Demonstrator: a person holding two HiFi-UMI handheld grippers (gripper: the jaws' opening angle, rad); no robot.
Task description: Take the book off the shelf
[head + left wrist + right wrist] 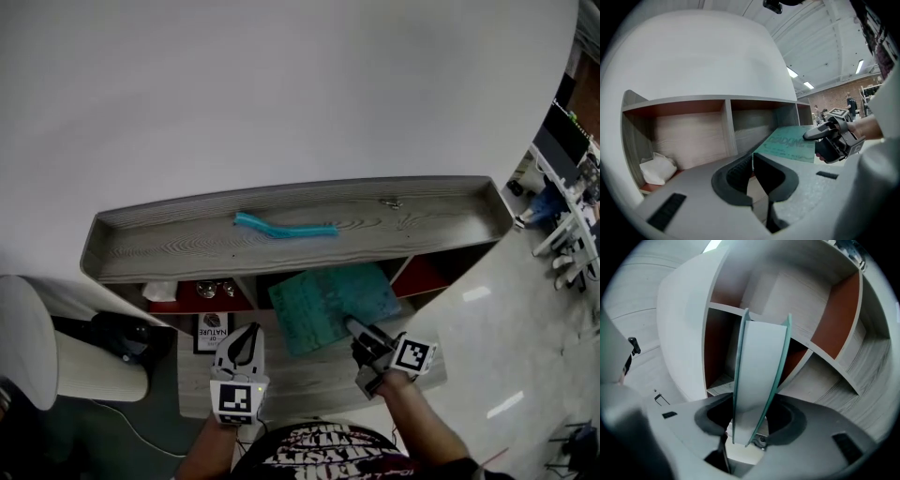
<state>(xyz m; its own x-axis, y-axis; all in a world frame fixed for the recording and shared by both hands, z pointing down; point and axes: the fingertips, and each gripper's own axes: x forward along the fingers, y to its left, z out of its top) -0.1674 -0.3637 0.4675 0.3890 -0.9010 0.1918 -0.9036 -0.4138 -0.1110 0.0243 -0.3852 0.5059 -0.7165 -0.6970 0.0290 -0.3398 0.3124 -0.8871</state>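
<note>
Book (323, 300), thin, teal-covered, pale-paged, is clamped by right tool (352, 328); left tool (246, 335) closed, empty.

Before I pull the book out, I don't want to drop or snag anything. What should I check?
1. Right tongs on the book: ok, closed on its edge, a pad on each cover.
2. Book out of the shelf: not ok, its far end is under the top board.
3. Left tongs out of the way: ok, shut, empty, left of the book.
4. Teal tube on the shelf top: ok, apart from the book.
5. Anything leaning on the book inside: cannot tell.
</note>
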